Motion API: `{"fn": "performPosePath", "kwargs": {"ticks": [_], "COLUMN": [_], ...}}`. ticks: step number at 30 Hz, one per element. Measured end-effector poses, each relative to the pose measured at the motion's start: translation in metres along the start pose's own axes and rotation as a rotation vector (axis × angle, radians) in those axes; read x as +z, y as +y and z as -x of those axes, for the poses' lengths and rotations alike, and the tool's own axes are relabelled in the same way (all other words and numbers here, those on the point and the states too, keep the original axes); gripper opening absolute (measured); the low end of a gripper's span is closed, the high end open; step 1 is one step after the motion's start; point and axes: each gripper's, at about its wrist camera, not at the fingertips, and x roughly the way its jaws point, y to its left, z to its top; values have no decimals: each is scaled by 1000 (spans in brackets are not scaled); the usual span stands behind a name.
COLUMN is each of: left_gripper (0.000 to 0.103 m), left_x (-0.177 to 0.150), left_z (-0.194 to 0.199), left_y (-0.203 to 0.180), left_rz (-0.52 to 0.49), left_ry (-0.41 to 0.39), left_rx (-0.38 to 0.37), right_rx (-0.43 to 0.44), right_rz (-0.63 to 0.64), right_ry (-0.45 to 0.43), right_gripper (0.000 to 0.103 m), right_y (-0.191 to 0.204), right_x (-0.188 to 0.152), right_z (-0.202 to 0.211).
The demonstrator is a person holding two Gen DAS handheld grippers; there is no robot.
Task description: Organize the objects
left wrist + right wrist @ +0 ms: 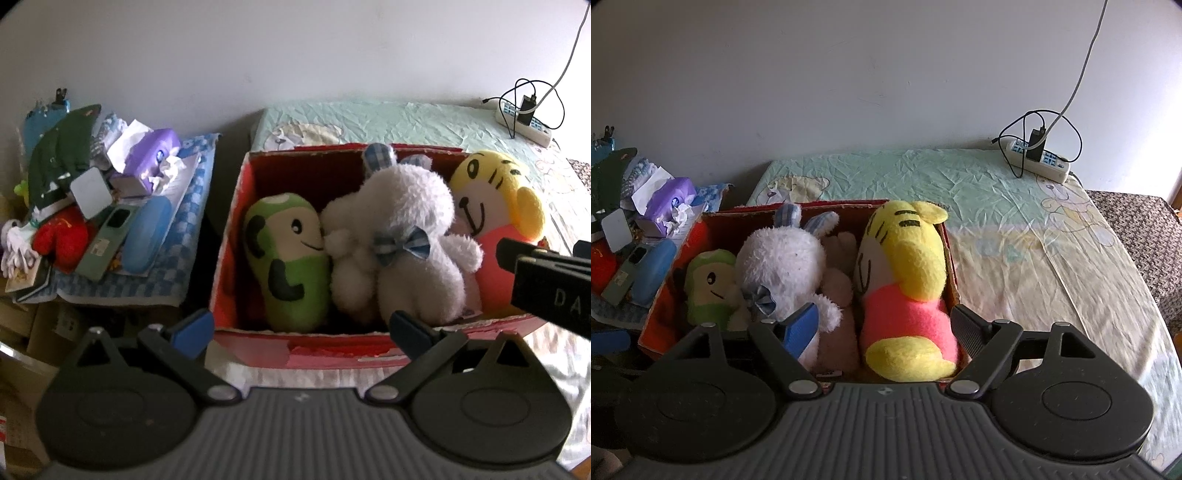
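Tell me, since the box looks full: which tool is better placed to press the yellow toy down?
Right, probably. The right tool is open, straddling the yellow toy in the box. The left tool, also open, sits at the box's front edge before the green toy and white bunny.

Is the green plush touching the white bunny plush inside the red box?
Touching. The left wrist view shows the green plush pressed against the white bunny plush, no gap between them.

The left gripper [301, 332] hangs with its jaws spread wide and nothing between them, blue pads [194, 330] facing inward. The right gripper [884, 326] is likewise spread wide and empty, its black body visible to the right of the left gripper
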Motion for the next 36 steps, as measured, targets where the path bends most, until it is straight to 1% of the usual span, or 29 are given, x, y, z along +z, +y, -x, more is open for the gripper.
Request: {"fn": "performPosePath", "kwargs": {"ticks": [6,14,21,26,36], "left_gripper": [101,101,102,102,102], "left_x": [-4,-4,3,6,11], "left_z": [-4,-6,-8,-12,-17], "left_y": [4,7,9,7,11], "left_rz": [15,18,13,9,12], "left_ry": [20,17,2,16,38], "left_rx": [-11,-27,-46,-61,-42], "right_rx": [2,-2,-1,16,50], "right_rz": [10,-6,-24,-45,-49], "right_ry": [12,26,38,42,59], "right_gripper": [81,82,82,82,82], "right_y": [6,11,11,8,13], "right_x": [-1,0,1,5,8], "right_z": [-3,-9,-12,-13,-17]}}
